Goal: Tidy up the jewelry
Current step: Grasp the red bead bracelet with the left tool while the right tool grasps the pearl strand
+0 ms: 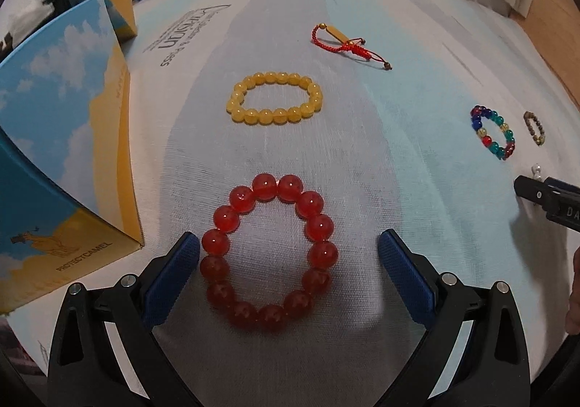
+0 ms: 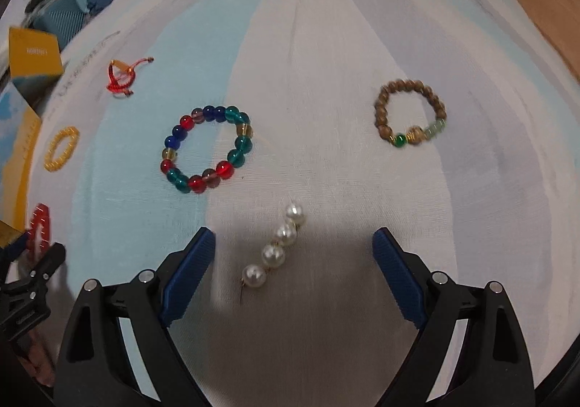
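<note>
Box (image 1: 54, 160): I see it off to the left of my left gripper (image 1: 289, 249), lid up.
Red bead bracelet (image 1: 270, 253): lies flat between that gripper's wide-open jaws, nearer the left pad.
Right gripper (image 2: 294, 244): jaws spread, gripping nothing.
Pearl strand (image 2: 277, 247): between them, long axis running away from me, tilted slightly right; my right hand is nearer.

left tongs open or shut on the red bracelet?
Open. The left tongs straddle the red bead bracelet, blue pads clear of the beads on both sides; it lies flat on the cloth.
</note>
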